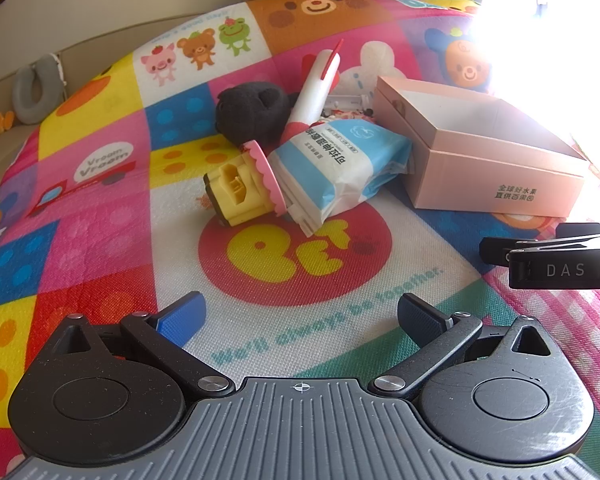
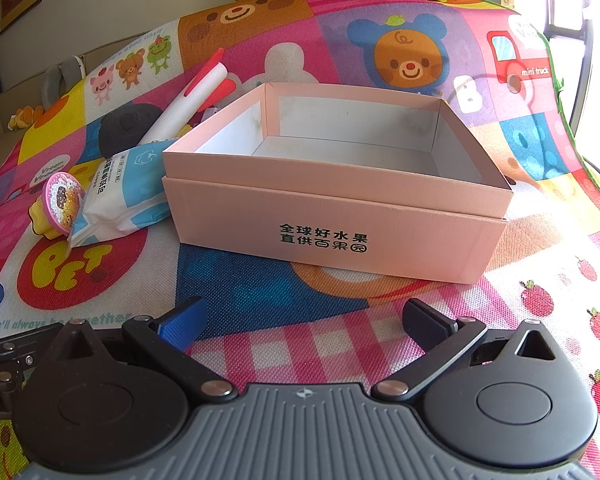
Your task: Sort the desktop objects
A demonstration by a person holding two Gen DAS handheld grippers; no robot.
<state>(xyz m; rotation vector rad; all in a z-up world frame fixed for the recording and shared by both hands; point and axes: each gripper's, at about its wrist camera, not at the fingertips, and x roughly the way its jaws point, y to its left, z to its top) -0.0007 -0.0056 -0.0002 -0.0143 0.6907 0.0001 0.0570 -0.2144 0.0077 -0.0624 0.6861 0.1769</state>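
Note:
A pink cardboard box [image 2: 332, 220] [image 1: 496, 184] stands open and empty on the colourful play mat. To its left lies a pile: a blue-and-white tissue pack [image 1: 332, 172] [image 2: 120, 196], a yellow toy with a pink frilled lid [image 1: 244, 184] [image 2: 58, 206], a black sock ball [image 1: 252, 110] [image 2: 124, 126] and a white-and-red rocket toy [image 1: 318, 84] [image 2: 188, 98]. My left gripper [image 1: 300, 316] is open, short of the pile. In front of the box my right gripper [image 2: 304, 320] is open with nothing between its fingers; its side shows as a black body [image 1: 560, 264] in the left wrist view.
The cartoon-print mat [image 1: 100, 216] covers the whole surface. A grey neck pillow [image 1: 36, 88] and plush toys rest on a beige sofa at the far left. Strong window glare washes out the far right [image 1: 540, 20]. Framed pictures hang on the back wall.

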